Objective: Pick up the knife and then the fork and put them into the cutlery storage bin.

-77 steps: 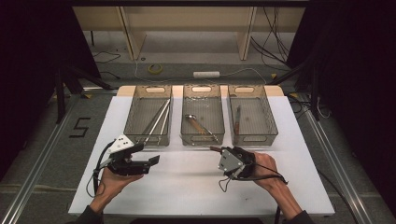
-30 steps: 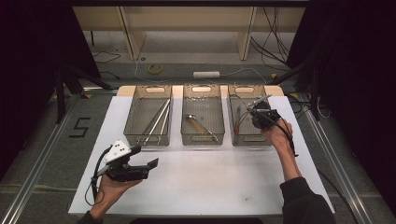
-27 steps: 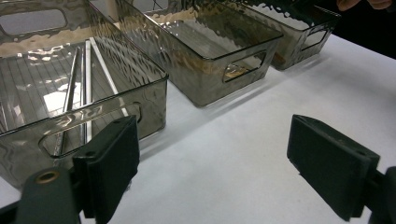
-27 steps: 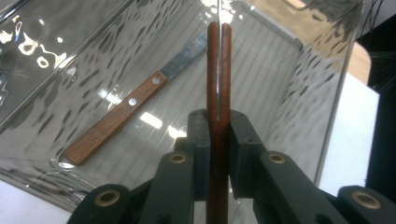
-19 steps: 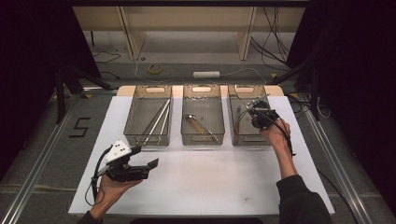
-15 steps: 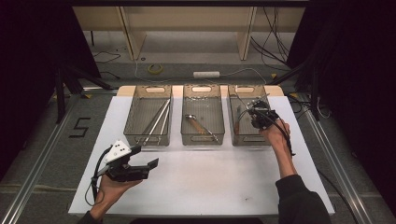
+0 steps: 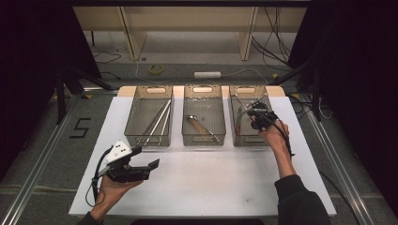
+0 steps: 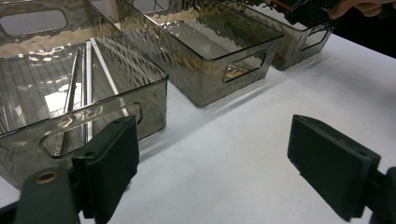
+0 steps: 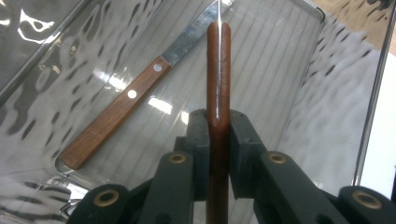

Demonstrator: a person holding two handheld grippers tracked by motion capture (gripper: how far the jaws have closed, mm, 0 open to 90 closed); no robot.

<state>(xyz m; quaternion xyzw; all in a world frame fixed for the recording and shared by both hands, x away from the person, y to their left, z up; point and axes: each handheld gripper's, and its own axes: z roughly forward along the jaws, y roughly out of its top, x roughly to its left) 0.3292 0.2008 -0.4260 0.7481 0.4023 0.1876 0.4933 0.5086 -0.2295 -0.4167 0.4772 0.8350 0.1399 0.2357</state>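
Black numeral "5" (image 7: 80, 127) on the floor

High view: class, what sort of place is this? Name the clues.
Probably a lab set up for recording: a white table with three clear bins of cutlery, dark curtains at both sides, and loose cables on the floor.

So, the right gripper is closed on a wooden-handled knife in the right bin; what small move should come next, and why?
Probably lift straight up. The right gripper already clamps the held knife by its wooden handle, inside the right bin. A second knife lies flat beside it, apart, so a vertical rise should clear it and the bin walls. The left gripper waits open over the table.
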